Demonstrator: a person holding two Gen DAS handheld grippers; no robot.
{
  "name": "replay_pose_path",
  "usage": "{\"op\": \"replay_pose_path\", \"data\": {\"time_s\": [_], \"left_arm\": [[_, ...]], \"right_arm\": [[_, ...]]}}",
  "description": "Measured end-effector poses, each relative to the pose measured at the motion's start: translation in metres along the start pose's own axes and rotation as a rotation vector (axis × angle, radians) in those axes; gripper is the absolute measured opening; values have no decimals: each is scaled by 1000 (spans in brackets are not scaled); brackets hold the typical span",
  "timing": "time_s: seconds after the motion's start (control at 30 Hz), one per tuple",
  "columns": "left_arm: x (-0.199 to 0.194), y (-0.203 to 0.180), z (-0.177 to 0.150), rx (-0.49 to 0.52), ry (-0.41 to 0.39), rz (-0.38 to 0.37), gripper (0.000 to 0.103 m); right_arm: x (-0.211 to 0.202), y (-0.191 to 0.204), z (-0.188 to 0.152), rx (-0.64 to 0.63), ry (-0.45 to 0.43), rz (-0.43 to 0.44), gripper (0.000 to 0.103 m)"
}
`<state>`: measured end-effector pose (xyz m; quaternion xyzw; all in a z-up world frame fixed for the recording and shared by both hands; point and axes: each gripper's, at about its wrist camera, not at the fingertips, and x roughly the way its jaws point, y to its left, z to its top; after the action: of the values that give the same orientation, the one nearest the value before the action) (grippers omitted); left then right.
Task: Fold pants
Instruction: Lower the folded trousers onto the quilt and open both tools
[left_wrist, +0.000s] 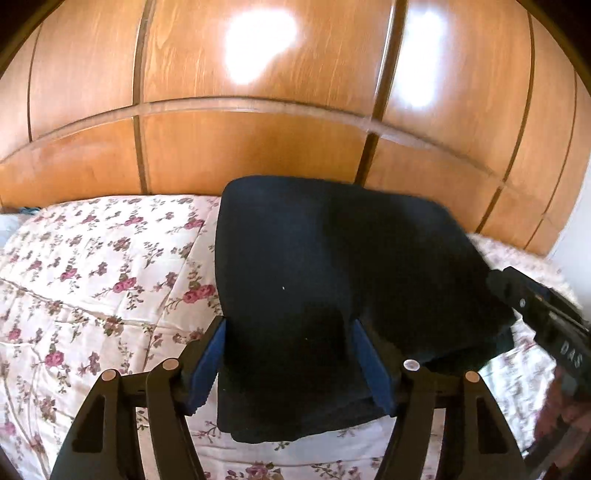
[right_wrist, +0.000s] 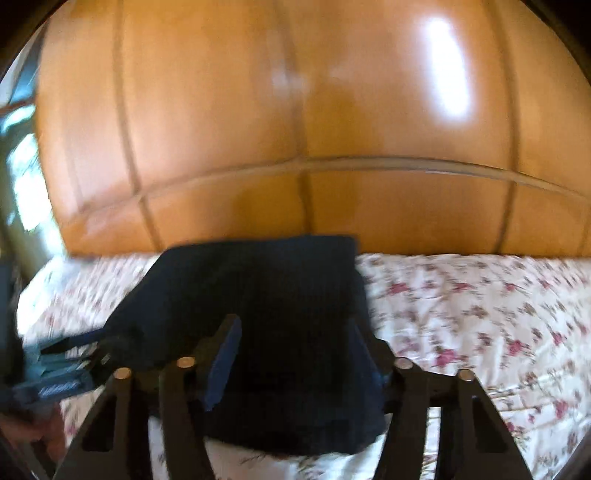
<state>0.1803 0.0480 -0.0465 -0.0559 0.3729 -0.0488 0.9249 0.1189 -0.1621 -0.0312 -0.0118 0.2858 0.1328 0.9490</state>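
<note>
Behind the bed (left_wrist: 92, 280) stands a glossy wooden wardrobe (left_wrist: 258, 140) of orange-brown panels, and the bed itself wears a white quilt printed with pink flowers.

Your left gripper (left_wrist: 288, 354) has its blue pads (left_wrist: 207, 369) standing well apart. The dark navy pants (left_wrist: 332, 277), folded into a thick stack, lie on the quilt between them, and the near edge of the stack runs under the jaws. No pad visibly presses the cloth: the left one stands at the stack's left edge, the right one over the fabric.

Your right gripper (right_wrist: 291, 358) also has its jaws parted, with the same folded pants (right_wrist: 277, 314) between the pads (right_wrist: 221, 365). This view is blurred, so contact cannot be confirmed.

Writing: white letters reading "DAS" show on the body of the right gripper where it appears at the right edge of the left wrist view (left_wrist: 546, 317). A pale label sits on the left gripper at the left edge of the right wrist view (right_wrist: 59, 384), too blurred to read.
</note>
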Motion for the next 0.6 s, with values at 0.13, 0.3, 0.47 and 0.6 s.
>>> {"op": "replay_pose_path", "data": {"time_s": [0.13, 0.3, 0.47, 0.6], "left_arm": [[7, -11, -19, 182, -29, 70, 74], [-4, -4, -29, 159, -4, 58, 74], [-20, -2, -38, 89, 32, 44, 74], [-30, -10, -55, 105, 51, 92, 74]], "right_arm": [[22, 2, -18, -66, 109, -94, 35], [23, -17, -36, -48, 107, -200, 56], [0, -36, -43, 177, 102, -125, 57], [-26, -22, -54, 175, 79, -123, 59]]}}
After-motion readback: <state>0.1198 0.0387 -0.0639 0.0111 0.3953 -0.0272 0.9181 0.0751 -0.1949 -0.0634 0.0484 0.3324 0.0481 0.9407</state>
